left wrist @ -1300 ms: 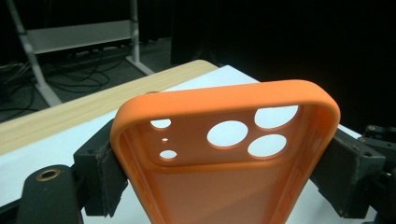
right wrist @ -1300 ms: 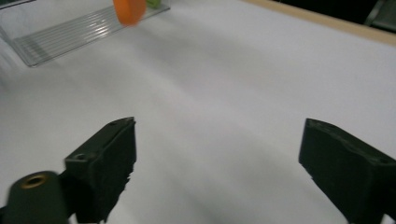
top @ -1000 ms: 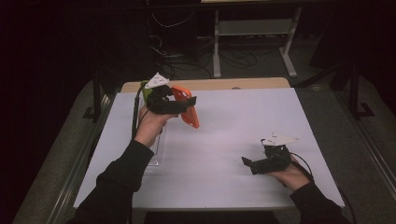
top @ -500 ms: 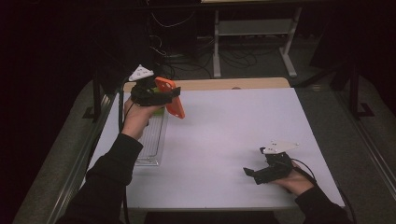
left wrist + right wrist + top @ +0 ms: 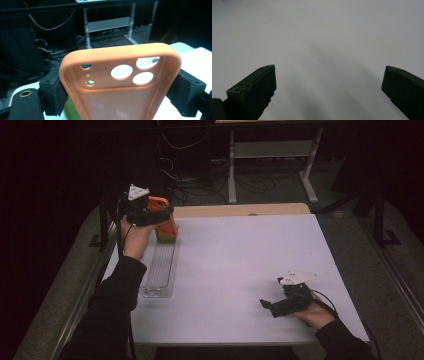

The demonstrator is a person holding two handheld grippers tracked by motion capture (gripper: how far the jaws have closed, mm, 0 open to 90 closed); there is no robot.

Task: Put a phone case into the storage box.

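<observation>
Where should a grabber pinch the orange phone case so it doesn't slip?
Across its two long side rims, just below the camera holes, where the left gripper pinches the orange phone case now. Those rims are straight and parallel, so flat pads probably sit squarely. Come from the open end, jaws straddling its width.

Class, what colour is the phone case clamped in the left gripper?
Orange: the soft orange phone case shows best in the left gripper view.
</observation>
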